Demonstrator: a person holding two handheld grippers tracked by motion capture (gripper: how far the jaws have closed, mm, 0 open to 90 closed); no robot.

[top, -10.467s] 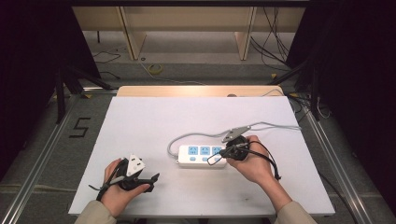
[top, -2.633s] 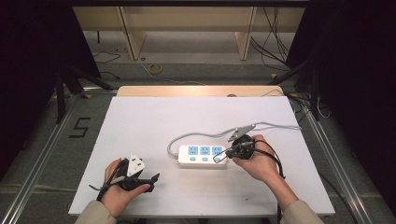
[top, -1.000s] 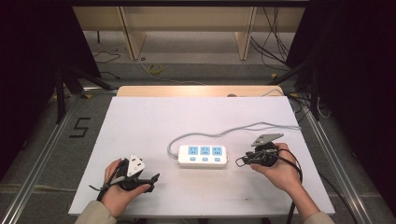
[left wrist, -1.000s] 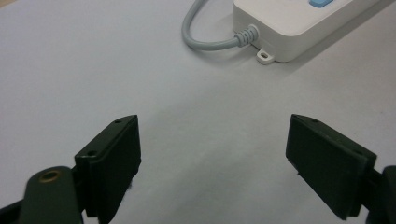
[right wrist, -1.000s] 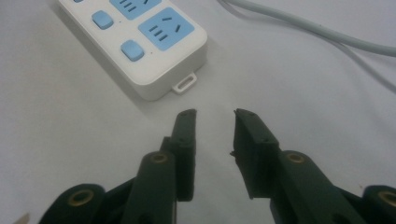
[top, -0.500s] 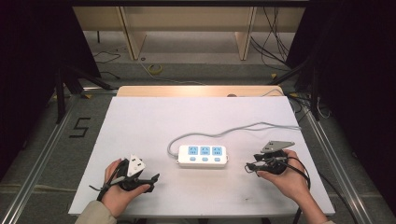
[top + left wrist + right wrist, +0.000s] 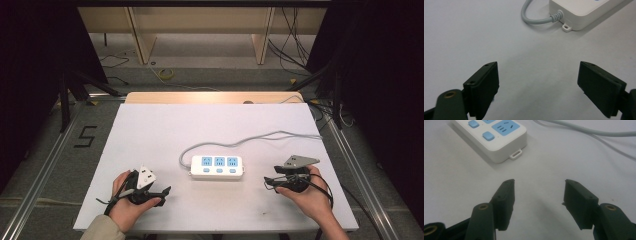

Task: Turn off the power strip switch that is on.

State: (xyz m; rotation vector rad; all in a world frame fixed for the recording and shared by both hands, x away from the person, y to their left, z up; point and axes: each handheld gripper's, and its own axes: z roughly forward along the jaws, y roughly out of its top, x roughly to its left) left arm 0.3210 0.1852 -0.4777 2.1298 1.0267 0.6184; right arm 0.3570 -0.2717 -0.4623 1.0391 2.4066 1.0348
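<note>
A white power strip (image 7: pixel 217 167) with blue sockets and blue switches lies in the middle of the white table (image 7: pixel 165 125). Its grey cable (image 7: pixel 250 138) loops from its left end and runs off to the right. My left gripper (image 7: pixel 162 191) rests near the table's front left, open and empty, pointing toward the strip's cable end (image 7: pixel 556 17). My right gripper (image 7: pixel 268 182) sits to the right of the strip, open with nothing between its jaws; the strip's right end (image 7: pixel 499 138) lies just ahead of it in the right gripper view.
A wooden board (image 7: pixel 210 97) edges the far side of the table. Beyond it stand shelf legs (image 7: pixel 142 40) and loose cables (image 7: pixel 167 74) on the floor. A "5" marking (image 7: pixel 85 136) is on the floor at the left.
My right gripper has drawn back from the power strip's right end, moving right and toward the front edge. The left gripper and the strip have stayed put.
</note>
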